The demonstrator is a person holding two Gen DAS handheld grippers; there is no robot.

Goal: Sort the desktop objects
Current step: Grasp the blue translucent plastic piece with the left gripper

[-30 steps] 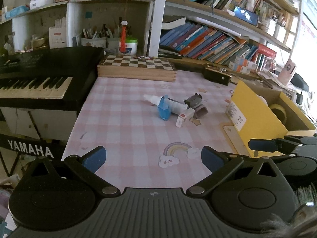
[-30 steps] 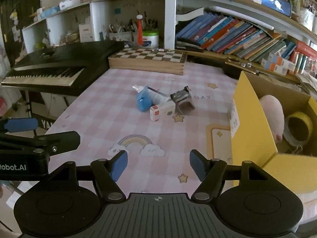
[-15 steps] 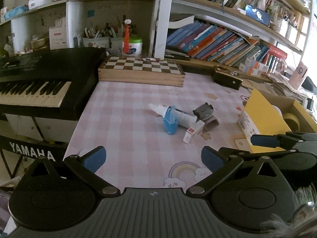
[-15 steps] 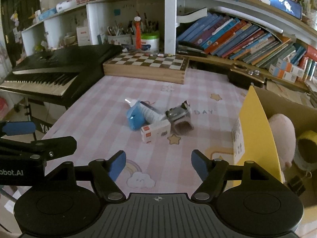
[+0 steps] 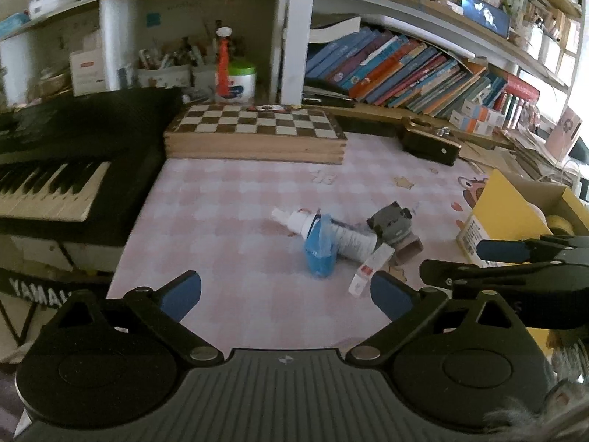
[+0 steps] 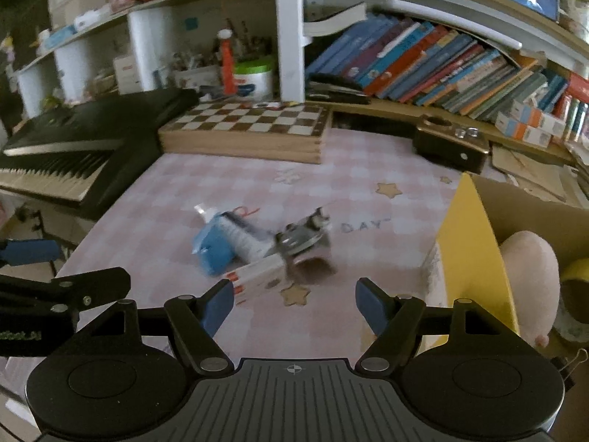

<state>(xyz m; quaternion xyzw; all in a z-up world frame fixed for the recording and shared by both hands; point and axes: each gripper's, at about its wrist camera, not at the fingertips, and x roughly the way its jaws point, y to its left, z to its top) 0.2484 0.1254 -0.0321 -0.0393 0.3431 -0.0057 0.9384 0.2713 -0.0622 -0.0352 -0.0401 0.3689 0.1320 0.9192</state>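
Since a second ago, both our views have closed in on the small heap of objects: it sat mid-frame and small then, and now lies lower and larger, just above our fingertips.

Our left gripper stands wide open with nothing between its blue pads, and our right gripper is likewise open and empty.

We judge the sorting partly done. In the right wrist view, the yellow cardboard box at the right edge already holds a pink plush toy and a yellow roll.

Left on the pink checked tablecloth is a touching cluster, centre-right in the left wrist view: a white tube lying on its side, a blue packet draped against it, a small red-and-white carton, and a grey clip-like object that is too blurred to name. None of these is gripped yet, so we still have every one to carry to the box.
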